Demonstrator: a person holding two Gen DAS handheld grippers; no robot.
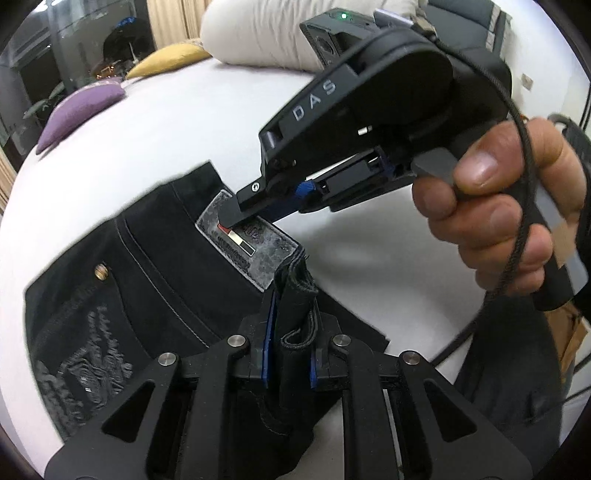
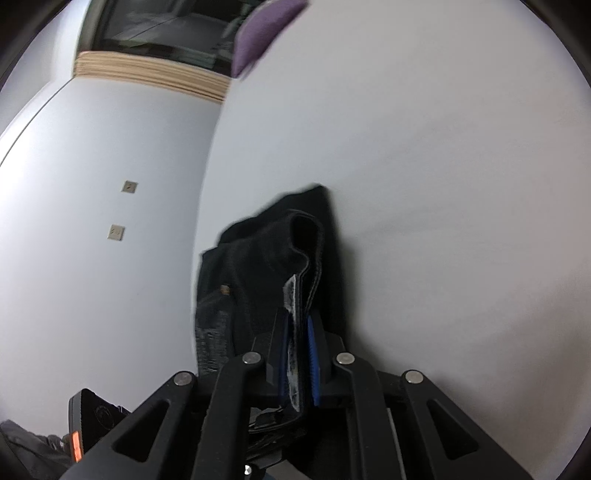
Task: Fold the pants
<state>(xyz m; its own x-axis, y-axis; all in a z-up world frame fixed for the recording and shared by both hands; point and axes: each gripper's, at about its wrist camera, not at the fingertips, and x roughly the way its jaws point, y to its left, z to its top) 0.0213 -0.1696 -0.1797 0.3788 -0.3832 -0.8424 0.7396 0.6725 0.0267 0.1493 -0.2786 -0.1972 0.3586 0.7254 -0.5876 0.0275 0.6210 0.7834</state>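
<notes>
Black pants point(image 1: 147, 258) lie on a white bed, waistband with a grey label patch point(image 1: 255, 243) and a brass button toward me. My left gripper point(image 1: 291, 354) is shut on a bunched fold of the waistband. My right gripper point(image 1: 236, 218), seen in the left wrist view, comes in from the right and pinches the waistband at the label patch. In the right wrist view my right gripper point(image 2: 297, 354) is shut on the waistband edge of the pants point(image 2: 266, 251), with the patch between the blue pads point(image 2: 313, 354).
The white bed point(image 1: 207, 122) stretches far and left. A purple cushion point(image 1: 81, 110), a yellow cushion point(image 1: 166, 59) and a white pillow point(image 1: 273, 33) lie along its far edge. The purple cushion point(image 2: 266, 29) also shows far off. A white wall panel point(image 2: 92, 221) lies left.
</notes>
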